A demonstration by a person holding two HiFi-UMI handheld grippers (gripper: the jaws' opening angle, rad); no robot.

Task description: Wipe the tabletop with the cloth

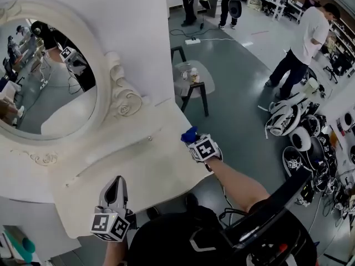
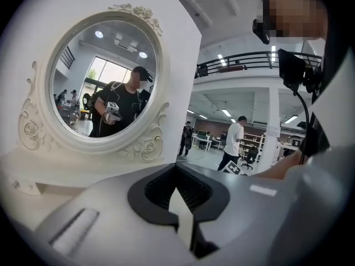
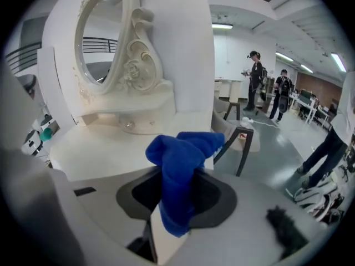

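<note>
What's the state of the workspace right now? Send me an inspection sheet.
Surface: white tabletop bare; oval mirror at its back.
Job's things: blue cloth bunched, near the tabletop's right edge.
Clutter: nothing seen on the tabletop.
Grippers: right hand-held gripper shut on the cloth; left hand-held gripper shut, empty, near the front edge.
Cables: power strip with its lead on the floor.
Surroundings: side table, standing person, gear piled on the floor.
</note>
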